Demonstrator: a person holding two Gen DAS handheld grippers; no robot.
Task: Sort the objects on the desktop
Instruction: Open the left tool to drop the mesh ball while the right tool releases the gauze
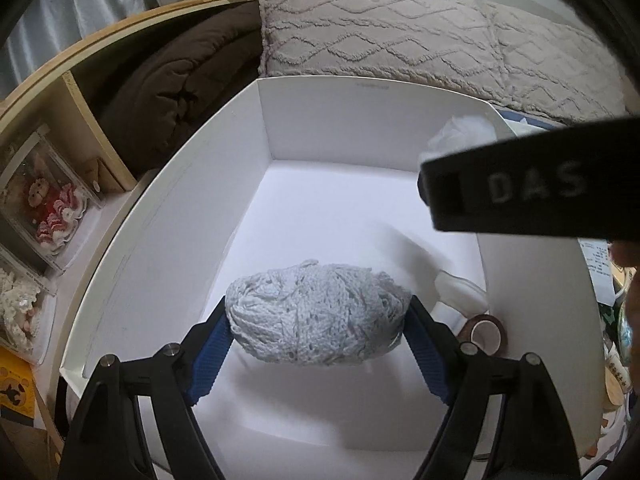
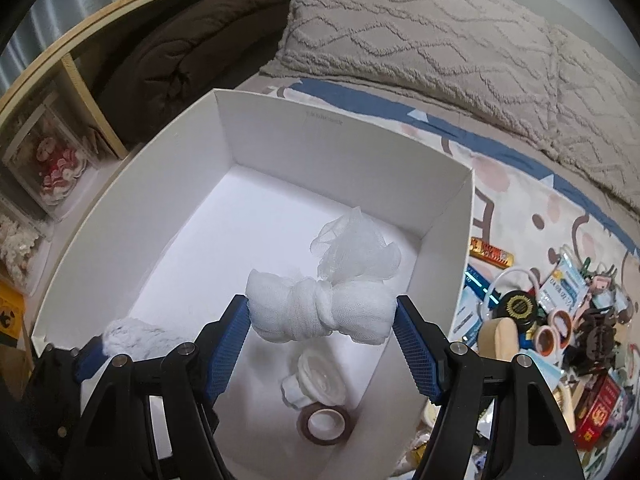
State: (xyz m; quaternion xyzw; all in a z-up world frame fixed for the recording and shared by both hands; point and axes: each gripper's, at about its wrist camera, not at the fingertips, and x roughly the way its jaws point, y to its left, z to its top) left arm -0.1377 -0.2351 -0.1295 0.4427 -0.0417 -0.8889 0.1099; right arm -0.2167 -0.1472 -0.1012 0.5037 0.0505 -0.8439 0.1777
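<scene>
Box (image 2: 256,168) floor open at centre and far end; tape roll (image 2: 323,420) and white rosette (image 2: 316,380) crowd near-right corner.

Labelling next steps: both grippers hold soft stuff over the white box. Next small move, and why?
Probably lower a little, then open. The left gripper pinches the yarn ball and the right gripper the gauze bundle, both above the white box floor, not resting.
</scene>
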